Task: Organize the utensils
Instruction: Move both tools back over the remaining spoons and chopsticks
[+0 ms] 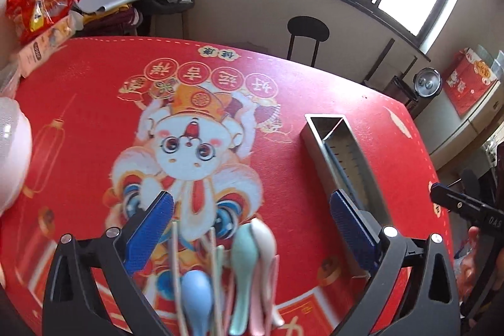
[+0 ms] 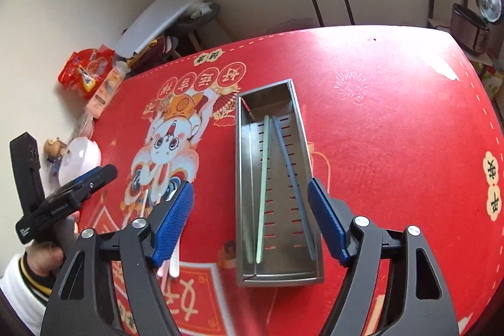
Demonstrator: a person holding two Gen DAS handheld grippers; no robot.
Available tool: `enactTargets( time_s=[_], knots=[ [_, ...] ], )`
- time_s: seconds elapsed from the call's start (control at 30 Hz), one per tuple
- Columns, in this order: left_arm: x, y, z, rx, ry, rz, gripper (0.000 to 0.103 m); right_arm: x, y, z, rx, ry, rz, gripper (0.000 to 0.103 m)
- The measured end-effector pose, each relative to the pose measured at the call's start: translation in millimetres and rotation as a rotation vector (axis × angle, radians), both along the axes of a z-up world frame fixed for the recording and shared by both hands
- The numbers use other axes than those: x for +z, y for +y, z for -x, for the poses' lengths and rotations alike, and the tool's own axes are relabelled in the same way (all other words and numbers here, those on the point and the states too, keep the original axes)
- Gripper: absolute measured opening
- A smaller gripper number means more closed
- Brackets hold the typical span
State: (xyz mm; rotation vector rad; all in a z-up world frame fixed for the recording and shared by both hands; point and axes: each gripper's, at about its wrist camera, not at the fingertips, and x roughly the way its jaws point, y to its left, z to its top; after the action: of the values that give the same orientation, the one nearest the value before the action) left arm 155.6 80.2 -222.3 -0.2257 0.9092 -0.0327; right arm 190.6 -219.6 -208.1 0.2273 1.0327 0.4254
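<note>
— Spoons first: how many lie under the left claw (image 1: 250, 229)?

— Three clear ones on the red table (image 1: 78, 115): a blue spoon (image 1: 197, 293), a mint spoon (image 1: 242, 257) and a white spoon (image 1: 264, 238), beside some thin pastel chopsticks (image 1: 176, 266) too blurred to count. Its jaws stand wide, holding nothing.

— And the steel utensil tray (image 2: 242, 178)?

— It lies flat with a slotted floor and holds two chopsticks: one pale green chopstick (image 2: 263, 194), one grey-blue chopstick (image 2: 291, 175). The right claw (image 2: 250, 222) spreads wide above its near end.
</note>
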Motion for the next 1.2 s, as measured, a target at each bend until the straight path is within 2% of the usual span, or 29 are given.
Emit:
enactTargets(
  time_s=[0.03, 0.07, 0.2, 0.33, 0.5, 0.57, 0.73, 0.97, 1.2],
  knots=[
    [0, 7, 9, -0.003, -0.003, -0.025, 0.097, -2, 4, 6, -0.011, -0.007, 0.004, 0.087],
    [1, 14, 17, -0.003, -0.005, -0.043, 0.097, -4, 7, 12, -0.020, -0.022, 0.010, 0.088],
    [-8, 44, 46, 0.044, 0.011, -0.062, 0.097, -17, 34, 34, 0.017, -0.058, 0.046, 0.088],
    [-27, 66, 72, 0.090, 0.061, -0.063, 0.097, -31, 69, 50, 0.098, -0.021, 0.118, 0.088],
    [-57, 70, 96, 0.080, 0.142, -0.052, 0.097, -48, 113, 72, 0.242, 0.048, 0.142, 0.088],
    [-69, 70, 103, 0.074, 0.169, -0.048, 0.097, -54, 131, 83, 0.285, 0.047, 0.195, 0.088],
    [-90, 70, 115, 0.055, 0.209, -0.026, 0.097, -79, 162, 99, 0.368, 0.136, 0.240, 0.088],
    [-107, 75, 120, 0.037, 0.234, -0.015, 0.097, -115, 182, 112, 0.387, 0.244, 0.326, 0.088],
    [-115, 69, 118, 0.008, 0.241, -0.031, 0.097, -129, 192, 118, 0.389, 0.255, 0.415, 0.088]
  ],
)
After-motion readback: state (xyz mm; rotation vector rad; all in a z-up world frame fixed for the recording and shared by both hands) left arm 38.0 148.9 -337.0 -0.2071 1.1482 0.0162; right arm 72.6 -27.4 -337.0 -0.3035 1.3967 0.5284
